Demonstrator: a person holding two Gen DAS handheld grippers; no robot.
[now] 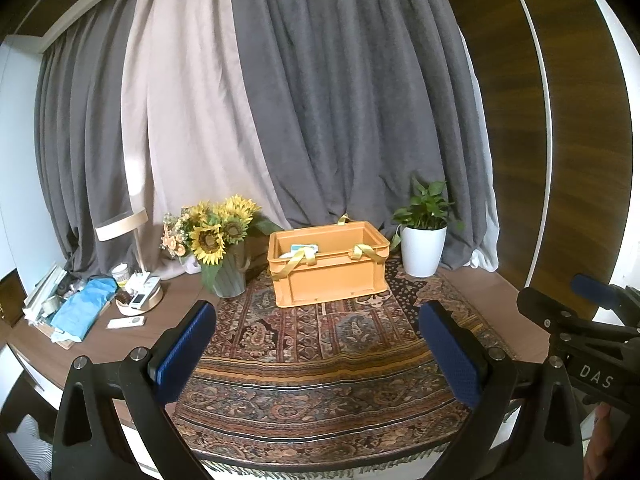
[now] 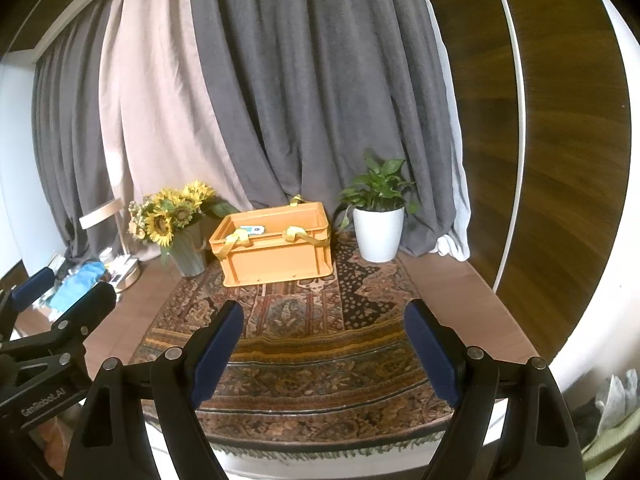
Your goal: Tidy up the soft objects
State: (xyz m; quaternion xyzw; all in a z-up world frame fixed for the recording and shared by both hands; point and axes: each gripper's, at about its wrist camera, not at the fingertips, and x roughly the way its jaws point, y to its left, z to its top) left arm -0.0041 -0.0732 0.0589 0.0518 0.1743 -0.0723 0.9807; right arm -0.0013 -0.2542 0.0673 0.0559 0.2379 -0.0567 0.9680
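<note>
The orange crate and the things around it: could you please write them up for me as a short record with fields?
crate: orange crate with yellow straps, open top, on the patterned rug
crate contents: partly visible; a light blue and white item, identity unclear
left of crate: sunflowers in a grey vase
right of crate: potted plant in a white pot
far left: lamp, blue cloth
left tool: open, empty
right tool: open, empty
behind: grey and beige curtains
</note>
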